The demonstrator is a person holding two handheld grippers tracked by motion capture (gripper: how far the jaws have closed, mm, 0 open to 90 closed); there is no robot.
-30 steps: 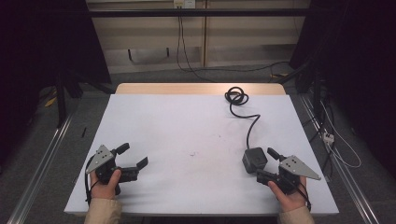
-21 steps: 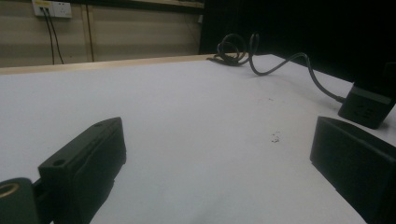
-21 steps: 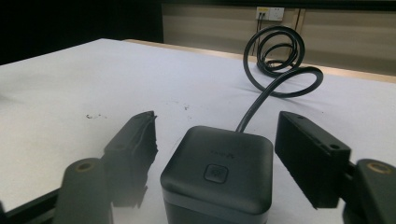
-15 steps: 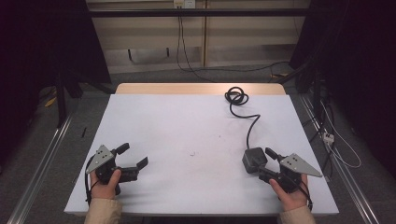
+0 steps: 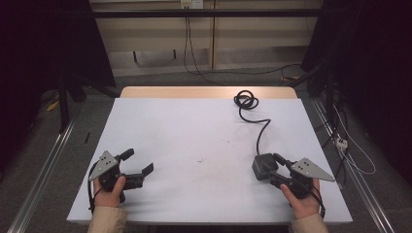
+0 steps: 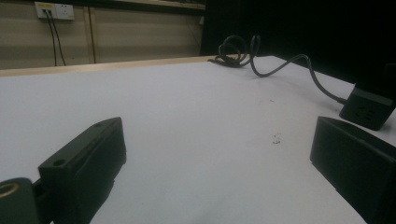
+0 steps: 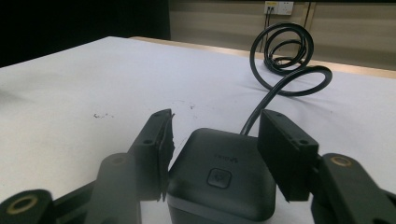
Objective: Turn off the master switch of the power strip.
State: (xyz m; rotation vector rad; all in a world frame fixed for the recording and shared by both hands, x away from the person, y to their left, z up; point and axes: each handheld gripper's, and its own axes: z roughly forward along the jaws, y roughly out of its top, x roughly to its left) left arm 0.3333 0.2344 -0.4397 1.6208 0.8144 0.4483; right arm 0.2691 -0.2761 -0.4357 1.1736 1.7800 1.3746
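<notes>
Your right gripper straddles the black adapter at lower right of the table, jaws apart; centre them before squeezing. Your left gripper rests open, lower left.

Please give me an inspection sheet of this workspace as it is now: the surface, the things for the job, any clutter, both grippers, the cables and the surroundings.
Surface: white table top with a wooden far edge; a few small dark specks near the middle.
Job's things: dark power adapter near the right front, one button on its top face.
Clutter: nothing seen.
Grippers: left gripper open, resting on the table, nothing between its jaws. Right gripper open, jaws on either side of the adapter, not closed on it.
Cables: adapter's black cord runs to a coil at the far edge.
Surroundings: wall socket with plugged leads, loose wires on the floor at the right.
</notes>
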